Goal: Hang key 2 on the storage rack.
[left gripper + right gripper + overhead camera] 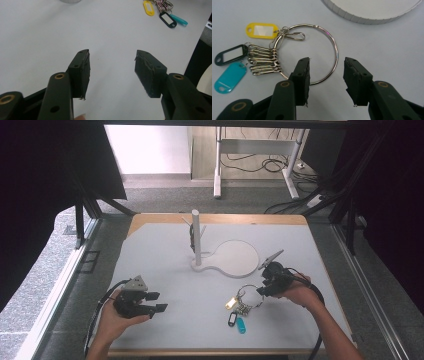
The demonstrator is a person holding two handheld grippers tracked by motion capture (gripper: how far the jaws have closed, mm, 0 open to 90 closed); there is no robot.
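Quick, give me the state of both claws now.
Left claw: open, holding nothing, over bare table.
Right claw: open, holding nothing, jaws straddling the key ring.

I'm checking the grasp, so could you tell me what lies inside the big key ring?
Inside the key ring is bare white table and one finger of the right tongs, which covers part of the ring's wire.

You are seeing a silver key ring [329, 47] carrying yellow [262, 30], black [230, 54] and teal tags [230, 77], lying on a white table [165, 245].
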